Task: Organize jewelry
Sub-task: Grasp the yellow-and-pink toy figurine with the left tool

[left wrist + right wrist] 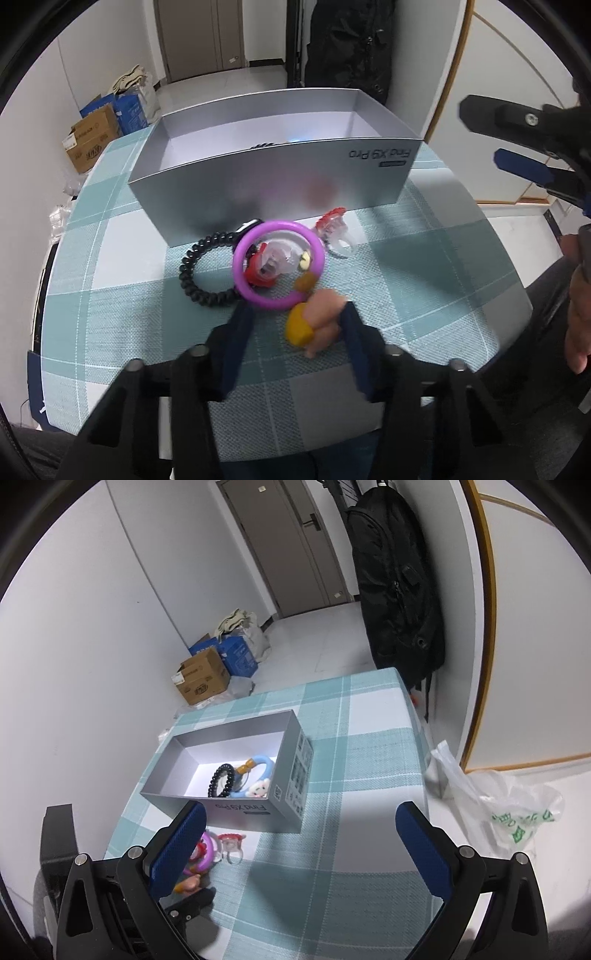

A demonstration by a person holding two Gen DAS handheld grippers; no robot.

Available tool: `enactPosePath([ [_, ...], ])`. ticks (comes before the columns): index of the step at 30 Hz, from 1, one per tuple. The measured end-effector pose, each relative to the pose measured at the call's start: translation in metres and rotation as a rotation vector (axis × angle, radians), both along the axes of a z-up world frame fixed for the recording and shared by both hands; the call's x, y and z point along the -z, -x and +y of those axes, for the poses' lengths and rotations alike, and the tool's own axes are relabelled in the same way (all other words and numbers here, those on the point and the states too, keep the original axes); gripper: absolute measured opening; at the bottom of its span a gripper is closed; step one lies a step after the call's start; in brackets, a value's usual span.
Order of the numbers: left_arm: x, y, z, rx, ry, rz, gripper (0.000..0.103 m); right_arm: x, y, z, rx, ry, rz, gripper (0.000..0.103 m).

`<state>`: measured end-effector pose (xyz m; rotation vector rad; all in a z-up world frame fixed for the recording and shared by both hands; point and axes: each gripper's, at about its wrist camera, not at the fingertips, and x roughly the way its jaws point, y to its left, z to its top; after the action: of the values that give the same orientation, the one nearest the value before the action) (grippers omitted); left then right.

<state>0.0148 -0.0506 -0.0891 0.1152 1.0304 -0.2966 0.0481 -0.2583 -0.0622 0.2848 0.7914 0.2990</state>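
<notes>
**Left gripper closing on the pink charm; right gripper idle**

I read the open silver-grey cardboard phone box [236,808] as the collecting bin: it sits mid-table on the teal-and-white checked tablecloth [424,280], and already holds a black beaded bracelet [221,781] and a light-blue plastic bangle with a white figure [258,775]. The unsorted pieces lie bunched just in front of its near wall, presumably so each transfer is short: a black spiral hair tie [201,275], a purple plastic bangle [279,264] lying over a red-and-clear clip [264,267], and a clear plastic ring with a red top [334,232] just beside it.

My left gripper [295,330] points steeply down at the pile. Its jaws are partly closed around a pink-and-yellow rubbery charm [314,325] at the bangle's near edge; the right pad touches it, the left pad looks clear of it, so I judge no firm grip yet. The charm is blurred.

My right gripper [295,830] hangs above the table beside the box, jaws wide apart, holding nothing.
</notes>
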Motion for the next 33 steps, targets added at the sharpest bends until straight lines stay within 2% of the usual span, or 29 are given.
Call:
enactPosePath([
  [2,-0.001,0.002,-0.002,0.016,0.002,0.000,0.024,0.000,0.000,0.001,-0.003,-0.001,0.003,0.103],
  [12,-0.001,0.000,0.000,0.050,0.051,0.025,0.024,0.002,0.001,0.002,-0.001,0.012,0.013,0.103],
  [19,-0.007,0.007,-0.002,0.072,0.076,0.013,0.024,0.005,-0.002,0.000,0.000,-0.022,0.035,0.103],
  [26,-0.025,0.007,0.011,0.036,0.177,-0.017,0.024,0.014,-0.004,0.011,-0.025,0.001,0.086,0.103],
  [33,-0.046,0.005,0.030,-0.011,0.260,-0.079,0.024,0.017,-0.003,0.031,-0.097,0.045,0.084,0.102],
])
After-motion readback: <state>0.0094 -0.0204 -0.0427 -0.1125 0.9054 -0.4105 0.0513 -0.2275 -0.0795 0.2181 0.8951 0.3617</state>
